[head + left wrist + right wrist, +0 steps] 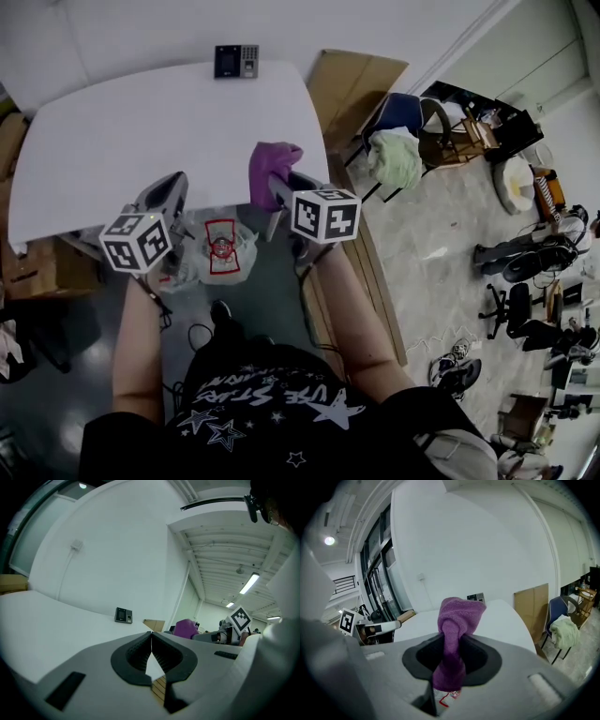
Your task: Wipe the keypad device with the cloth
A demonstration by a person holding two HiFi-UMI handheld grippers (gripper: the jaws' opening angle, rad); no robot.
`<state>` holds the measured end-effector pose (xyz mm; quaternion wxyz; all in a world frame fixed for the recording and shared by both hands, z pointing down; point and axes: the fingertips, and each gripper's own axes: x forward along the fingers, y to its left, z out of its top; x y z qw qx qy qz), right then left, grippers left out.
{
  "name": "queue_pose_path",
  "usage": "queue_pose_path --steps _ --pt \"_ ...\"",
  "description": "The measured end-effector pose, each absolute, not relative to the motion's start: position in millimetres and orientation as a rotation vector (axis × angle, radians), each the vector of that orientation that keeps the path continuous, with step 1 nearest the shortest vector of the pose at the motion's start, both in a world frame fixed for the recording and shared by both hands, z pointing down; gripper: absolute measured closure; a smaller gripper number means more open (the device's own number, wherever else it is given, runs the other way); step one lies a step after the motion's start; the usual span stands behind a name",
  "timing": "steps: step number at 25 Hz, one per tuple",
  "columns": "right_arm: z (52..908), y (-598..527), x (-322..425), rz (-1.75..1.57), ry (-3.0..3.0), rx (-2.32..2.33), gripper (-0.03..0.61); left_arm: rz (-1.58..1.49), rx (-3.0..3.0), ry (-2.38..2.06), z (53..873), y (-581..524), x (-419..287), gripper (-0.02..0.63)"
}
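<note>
right gripper clamped the purple cloth; left gripper closed, empty. keypad device sat unbraced at the upper edge of the table: a hard wipe could've shoved it off.

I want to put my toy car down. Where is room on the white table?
Nearly everywhere: the table is bare from the keypad device at its far edge down to the near edge. It is crowded only there, where the left gripper and the right gripper, holding the purple cloth, hover.
</note>
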<state>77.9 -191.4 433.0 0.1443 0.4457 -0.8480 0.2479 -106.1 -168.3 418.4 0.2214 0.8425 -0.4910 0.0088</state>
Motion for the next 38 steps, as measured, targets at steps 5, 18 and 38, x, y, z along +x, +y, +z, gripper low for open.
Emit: queue_pose_path --steps 5,18,38 --pt "435.8 -161.2 89.1 0.726 -2.463 1.254 0.482 0.048 2.312 -1.373 424.4 -137.6 -93.5 0.606" --pt "415.8 -93.6 129.9 0.704 -2.524 1.226 0.483 0.034 2.338 -1.418 400.2 -65.7 -53.7 0.606" --pt "400.0 -15.7 135.9 0.638 -2.585 1.107 0.483 -0.003 2.336 -1.471 389.1 16.5 -31.1 0.606"
